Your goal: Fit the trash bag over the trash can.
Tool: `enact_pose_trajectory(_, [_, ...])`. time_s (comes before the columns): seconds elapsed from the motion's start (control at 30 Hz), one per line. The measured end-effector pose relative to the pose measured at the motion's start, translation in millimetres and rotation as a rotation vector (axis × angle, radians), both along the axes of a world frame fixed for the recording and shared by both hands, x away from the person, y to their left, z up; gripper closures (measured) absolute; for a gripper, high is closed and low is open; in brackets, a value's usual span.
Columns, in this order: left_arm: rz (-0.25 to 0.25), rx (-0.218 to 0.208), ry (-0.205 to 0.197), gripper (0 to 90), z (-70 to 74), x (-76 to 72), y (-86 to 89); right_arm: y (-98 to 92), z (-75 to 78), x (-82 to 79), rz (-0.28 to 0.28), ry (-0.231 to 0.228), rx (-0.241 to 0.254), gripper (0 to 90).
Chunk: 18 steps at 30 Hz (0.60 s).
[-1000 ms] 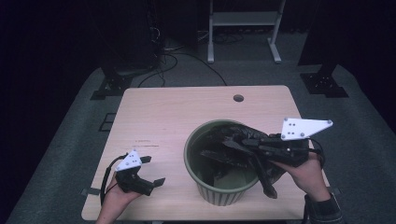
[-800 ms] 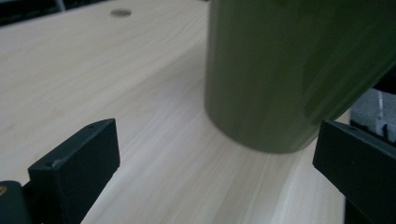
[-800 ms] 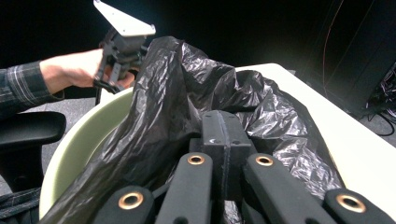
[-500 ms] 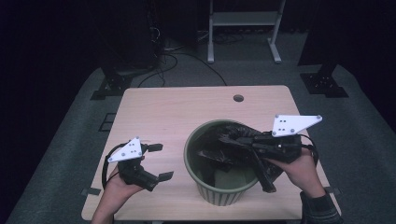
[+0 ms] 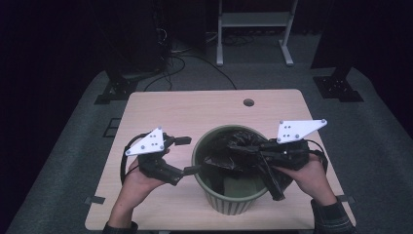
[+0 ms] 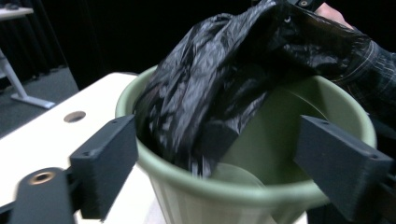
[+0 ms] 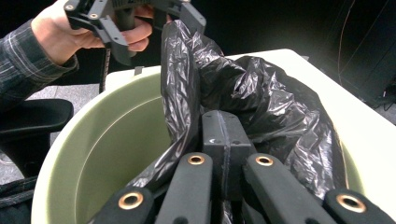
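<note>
On the pale wooden table (image 5: 160,105), toward the near edge and a little right of centre: a green bin (image 5: 200,168), upright, mouth open. Inside and bulging above the rim, a crumpled black bag (image 5: 234,151), bunched mostly to the far and right side of the bin, with its left and near inner wall bare. At the right rim, the right gripper (image 5: 255,152), reaching leftward over the bin, jaws clenched tight on a fold of the bag's plastic, seen pinched between the pads in the right gripper view (image 7: 223,126). At the left of the bin, the left gripper (image 5: 191,155), raised to rim level and aimed rightward, jaws spread and only just narrowing a little, grasping nothing; in the left gripper view, bin rim and hanging bag framed between the pads (image 6: 107,163) but pressed by neither. Key relation, as judged: loose edge of the bag straight ahead and slightly above the left gripper, just beyond the near-left rim, draping roughly top-to-bottom. Left hand plainly the free one and the nearer to that edge; likely a short reach rightward to catch the plastic and pull it toward the left rim.
</note>
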<state>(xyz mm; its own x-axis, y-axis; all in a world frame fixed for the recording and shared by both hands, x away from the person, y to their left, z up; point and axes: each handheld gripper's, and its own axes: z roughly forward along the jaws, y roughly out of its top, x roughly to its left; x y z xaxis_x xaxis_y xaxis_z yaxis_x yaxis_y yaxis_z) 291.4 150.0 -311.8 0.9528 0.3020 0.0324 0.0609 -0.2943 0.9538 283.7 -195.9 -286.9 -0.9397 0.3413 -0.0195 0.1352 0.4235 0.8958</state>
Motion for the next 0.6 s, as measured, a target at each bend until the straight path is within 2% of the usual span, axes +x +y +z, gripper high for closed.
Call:
enact_pose_trajectory(0.17, [-0.031, 0.005, -0.011, 22.5, 3.0, 10.2, -16.7, 0.9, -1.2, 0.4, 0.010, 0.005, -0.004, 90.0])
enact_pose_trajectory(0.27, [-0.045, 0.014, -0.020, 32.8, 3.5, 14.4, -25.3, 0.8, -1.6, 0.7, 0.012, 0.007, -0.002, 90.0])
enact_pose_trajectory(0.4, [-0.043, 0.022, -0.034, 56.4, 3.9, 17.3, -30.2, 0.7, -2.0, 0.4, 0.016, 0.009, -0.004, 90.0])
enact_pose_trajectory(0.5, [-0.015, 0.033, -0.006, 81.6, 4.2, 18.4, -29.6, -0.9, -1.7, -0.1, 0.013, 0.005, 0.002, 90.0])
enact_pose_trajectory(0.53, [-0.004, 0.032, 0.003, 86.7, 4.5, 18.5, -28.3, -2.0, -1.5, -0.5, 0.009, 0.001, 0.005, 89.7])
enact_pose_trajectory(0.6, [0.005, 0.021, 0.023, 89.4, 5.0, 18.8, -23.3, -6.5, -0.9, -0.8, -0.001, -0.002, 0.020, 81.8])
